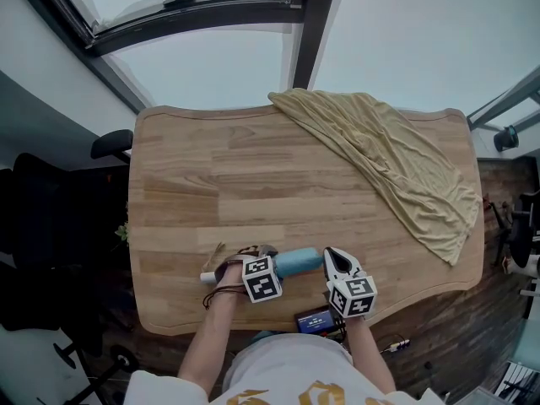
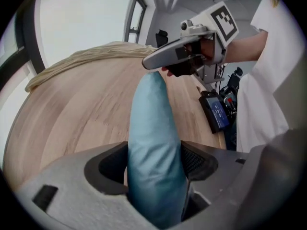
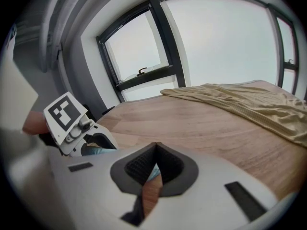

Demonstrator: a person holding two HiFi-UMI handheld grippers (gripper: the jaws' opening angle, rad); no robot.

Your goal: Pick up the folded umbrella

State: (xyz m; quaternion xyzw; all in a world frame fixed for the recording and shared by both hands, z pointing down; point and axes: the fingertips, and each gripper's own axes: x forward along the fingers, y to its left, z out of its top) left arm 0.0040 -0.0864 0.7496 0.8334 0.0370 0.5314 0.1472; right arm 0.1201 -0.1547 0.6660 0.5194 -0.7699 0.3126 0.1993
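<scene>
Wooden table [image 1: 219, 184] fills my head view, with a window [image 1: 194, 7] beyond its far edge and a beige cloth [image 1: 396, 159] draped over the upper right corner. Low in the frame, near the front edge, my left gripper [image 1: 268, 273] is clamped on the folded umbrella [image 1: 297, 261]. In the left gripper view the light blue fabric [image 2: 153, 147] is squeezed between both jaws and runs forward to the right gripper [image 2: 154, 62], whose tips sit right at the umbrella's far end. I cannot tell whether the umbrella rests on the wood. My right gripper [image 1: 337, 264] has its jaws together with nothing between them. A dark device with a blue screen [image 1: 314, 320] lies at the table's front edge, just below the two grippers.
</scene>
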